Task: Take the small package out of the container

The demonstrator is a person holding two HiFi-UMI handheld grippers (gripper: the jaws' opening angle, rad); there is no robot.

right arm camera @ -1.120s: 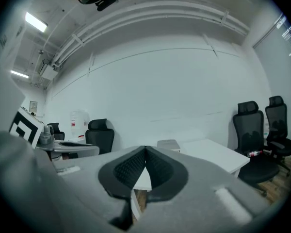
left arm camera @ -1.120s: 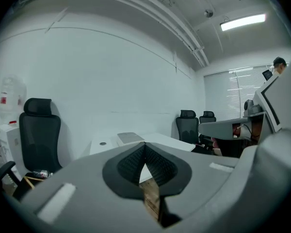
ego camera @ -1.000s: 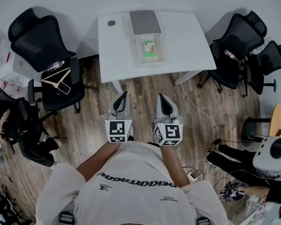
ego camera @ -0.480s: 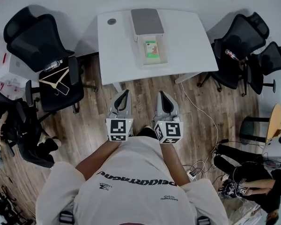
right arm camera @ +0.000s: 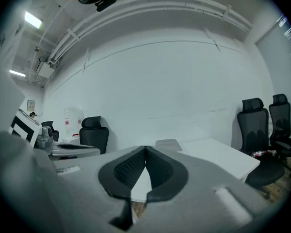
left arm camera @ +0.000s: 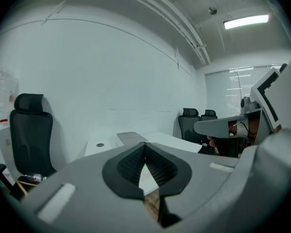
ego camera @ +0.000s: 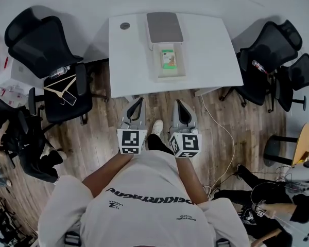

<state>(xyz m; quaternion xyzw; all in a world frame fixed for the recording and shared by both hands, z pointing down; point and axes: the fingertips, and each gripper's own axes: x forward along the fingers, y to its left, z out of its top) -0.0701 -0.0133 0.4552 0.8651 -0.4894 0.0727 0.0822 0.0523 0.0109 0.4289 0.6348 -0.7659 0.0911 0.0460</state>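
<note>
I am standing in an office, most likely a meeting room. A white surface (ego camera: 206,45) with a round cable port (ego camera: 124,26) in its top stands against a plain white wall (right arm camera: 160,81). Black swivel chairs with mesh backs and headrests are drawn up around it, one at the left (ego camera: 41,48) and two more at the right (ego camera: 268,48). The floor (ego camera: 103,133) is wood-look plank. Overhead a long strip light (left arm camera: 246,21) is set in the ceiling beside exposed pipes, and slatted blinds (left arm camera: 233,84) cover the window.
</note>
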